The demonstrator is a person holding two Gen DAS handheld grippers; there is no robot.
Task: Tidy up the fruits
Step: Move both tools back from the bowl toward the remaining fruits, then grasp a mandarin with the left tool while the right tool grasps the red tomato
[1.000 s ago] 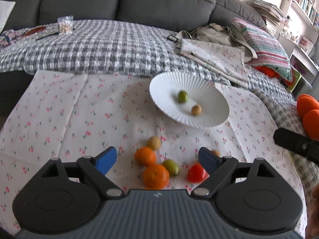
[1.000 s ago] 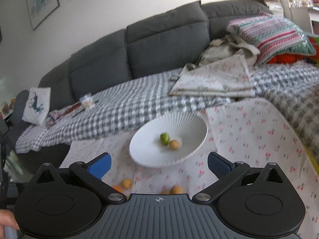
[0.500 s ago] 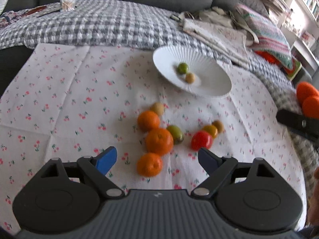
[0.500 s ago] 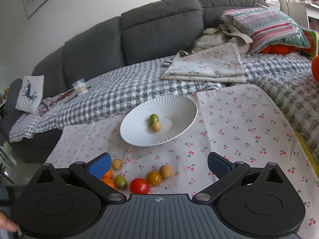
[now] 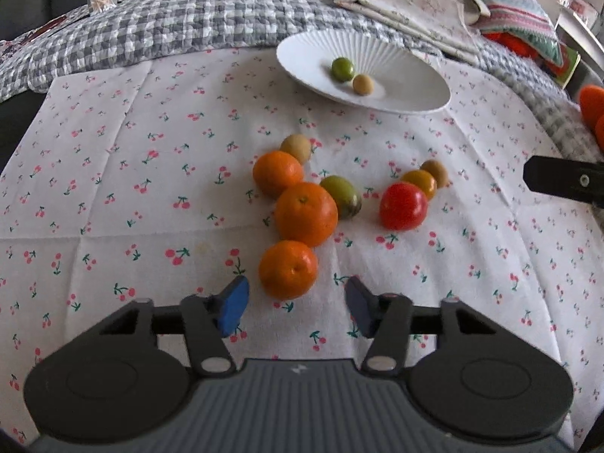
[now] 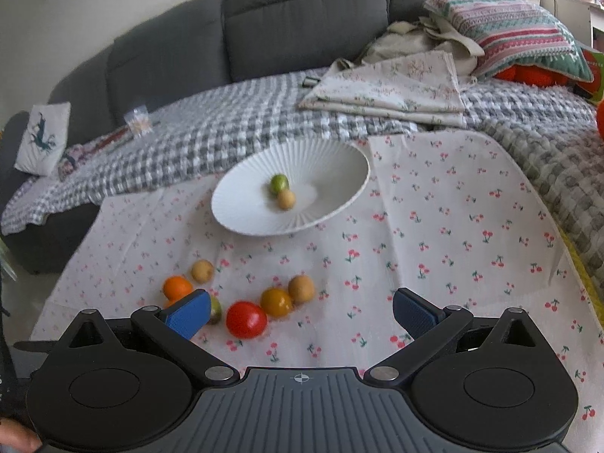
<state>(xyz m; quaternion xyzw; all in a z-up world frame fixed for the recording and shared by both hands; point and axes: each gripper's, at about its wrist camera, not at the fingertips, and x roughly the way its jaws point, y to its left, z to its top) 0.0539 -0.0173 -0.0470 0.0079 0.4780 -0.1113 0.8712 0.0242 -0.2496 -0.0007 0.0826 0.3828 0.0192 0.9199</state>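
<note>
The left tool, jaws just narrowing but clenched on nothing, hangs just short of the nearest orange on the cherry-print cloth, well short of the white bowl by the cloth's far edge. The right tool is released. The orange looks firm, light and apt to roll; pinch it across its widest part.

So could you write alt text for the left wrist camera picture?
The left gripper, jaws open and just narrowed, hangs over the nearest orange among loose fruit on a cherry-print cloth. Behind, a white ribbed bowl holds a green fruit and a tan fruit.
</note>
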